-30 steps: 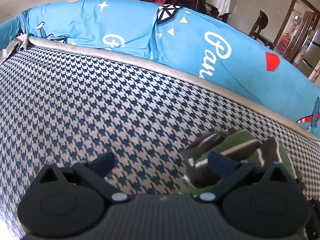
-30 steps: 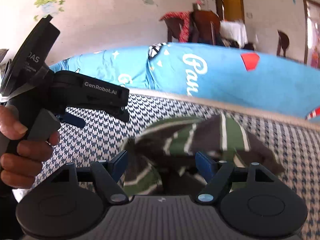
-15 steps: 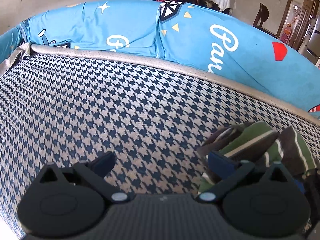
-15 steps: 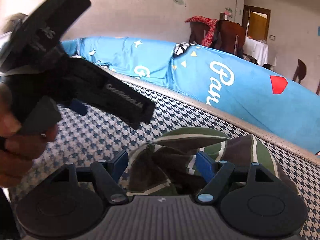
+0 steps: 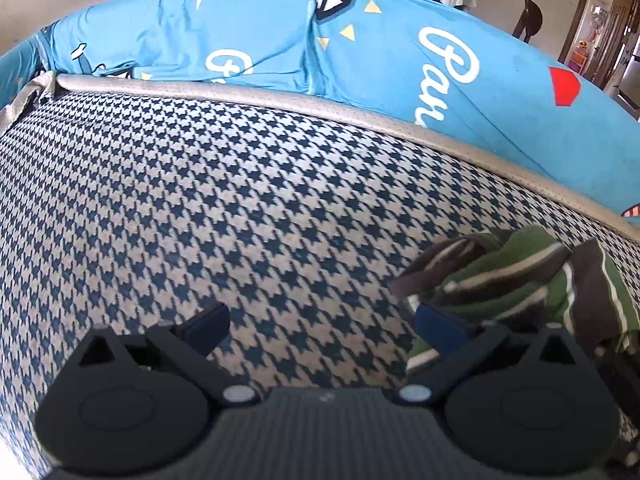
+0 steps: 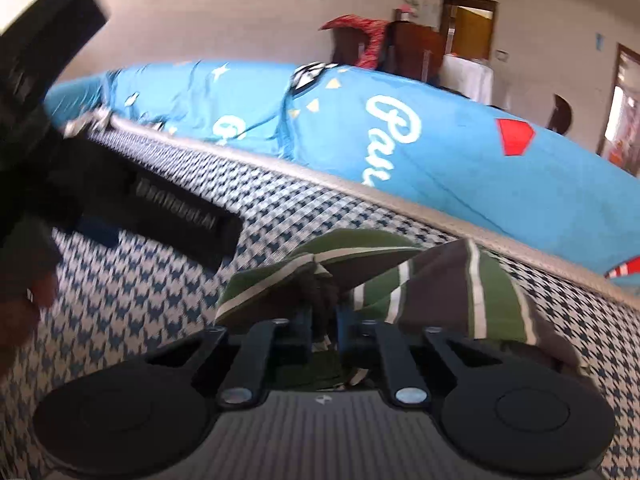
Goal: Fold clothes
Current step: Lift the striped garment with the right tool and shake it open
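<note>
Our right gripper [image 6: 323,326] pinches the bunched green-and-brown striped garment [image 6: 440,280] on the houndstooth cushion [image 5: 240,200], our left gripper [image 5: 320,324] spread beside it, so folding remains.

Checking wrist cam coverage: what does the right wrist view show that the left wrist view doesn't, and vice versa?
Right wrist only: the right gripper, jaws shut on a bunch of the striped garment; the left gripper seen from outside, blurred, with the hand holding it.

Left wrist only: the left gripper's own fingers spread open over bare houndstooth cushion, holding nothing; the garment lies off to the right.

Both: garment, cushion, blue printed cover behind, chairs and doorway beyond.
</note>
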